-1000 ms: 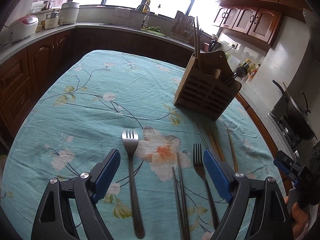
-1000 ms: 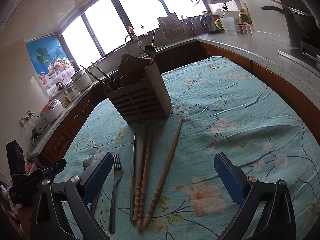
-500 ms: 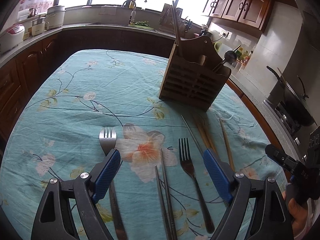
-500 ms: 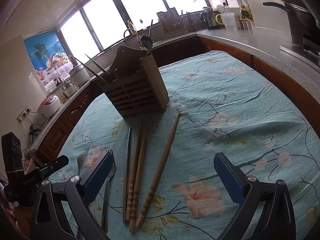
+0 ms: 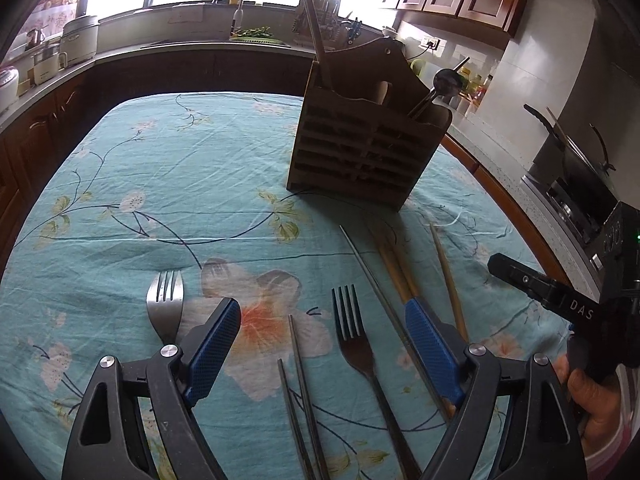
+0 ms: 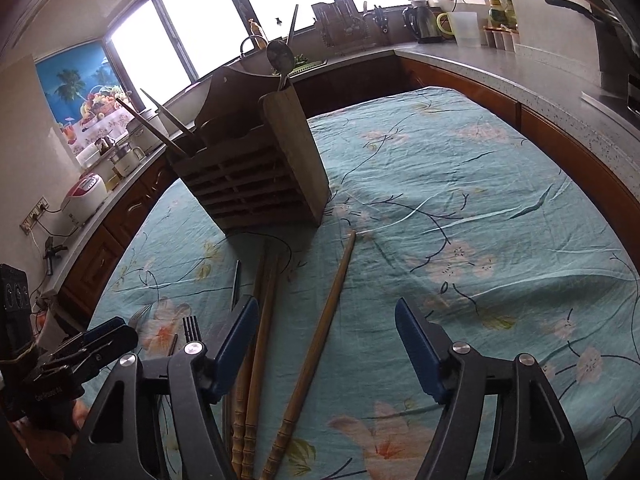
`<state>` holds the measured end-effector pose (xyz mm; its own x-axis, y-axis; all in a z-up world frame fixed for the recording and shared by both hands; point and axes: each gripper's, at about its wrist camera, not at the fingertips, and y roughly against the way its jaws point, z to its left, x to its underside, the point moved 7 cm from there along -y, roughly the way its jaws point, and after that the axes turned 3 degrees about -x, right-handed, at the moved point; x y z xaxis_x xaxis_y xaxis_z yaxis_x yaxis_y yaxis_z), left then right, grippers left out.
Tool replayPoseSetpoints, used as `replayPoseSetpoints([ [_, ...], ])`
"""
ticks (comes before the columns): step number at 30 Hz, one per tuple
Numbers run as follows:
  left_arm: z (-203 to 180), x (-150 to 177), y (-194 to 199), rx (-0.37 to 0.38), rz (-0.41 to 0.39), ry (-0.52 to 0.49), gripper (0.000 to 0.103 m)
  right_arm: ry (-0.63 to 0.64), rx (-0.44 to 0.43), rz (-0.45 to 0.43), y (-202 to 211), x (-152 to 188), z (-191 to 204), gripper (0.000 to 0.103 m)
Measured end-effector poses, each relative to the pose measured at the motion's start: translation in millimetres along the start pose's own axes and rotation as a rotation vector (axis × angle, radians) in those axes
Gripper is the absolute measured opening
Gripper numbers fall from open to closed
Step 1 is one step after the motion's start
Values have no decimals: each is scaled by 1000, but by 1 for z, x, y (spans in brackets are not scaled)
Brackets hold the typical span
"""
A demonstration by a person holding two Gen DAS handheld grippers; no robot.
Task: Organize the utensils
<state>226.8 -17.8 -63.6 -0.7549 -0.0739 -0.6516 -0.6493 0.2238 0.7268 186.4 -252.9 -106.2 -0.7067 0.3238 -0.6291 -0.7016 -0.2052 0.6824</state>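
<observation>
The left gripper (image 5: 322, 344) hovers with jaws spread wide and empty over a dark metal fork (image 5: 362, 354) and 2 thin dark metal chopsticks (image 5: 300, 392); a second silver fork (image 5: 165, 304) lies just outside its left finger at 9 o'clock. The right gripper (image 6: 326, 348) is also wide open, holding nothing, straddling 1 turned wooden chopstick (image 6: 316, 348), with 2 more (image 6: 260, 344) under its left finger. The slatted brown wooden utensil holder (image 5: 366, 148) stands at 12 o'clock. Bare floral teal tablecloth (image 6: 480, 200) spreads toward 2 o'clock up to the table's edge.
</observation>
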Motion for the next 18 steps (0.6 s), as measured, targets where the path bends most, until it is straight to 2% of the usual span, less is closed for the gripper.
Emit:
replayPoseSetpoints([
  [4, -9, -5, -21, 2, 41, -42, 83, 9, 19, 12, -13, -8, -3, 62],
  [8, -17, -5, -42, 5, 83, -75, 75, 9, 47, 34, -27, -14, -10, 55],
  [10, -19, -5, -51, 8, 97, -87, 68, 5, 57, 48, -35, -16, -13, 52],
  [13, -23, -3, -65, 15, 125, -107, 52, 15, 70, 69, -48, -18, -14, 49],
  [15, -25, 0, -75, 18, 145, -115, 37, 30, 81, 89, -57, -18, -13, 48],
  [17, -26, 0, -78, 6, 129, -132, 32, 51, 96, 123, -69, -14, -11, 46],
  [18, -27, -1, -79, 5, 125, -136, 23, 72, 109, 128, -73, -13, -9, 46],
])
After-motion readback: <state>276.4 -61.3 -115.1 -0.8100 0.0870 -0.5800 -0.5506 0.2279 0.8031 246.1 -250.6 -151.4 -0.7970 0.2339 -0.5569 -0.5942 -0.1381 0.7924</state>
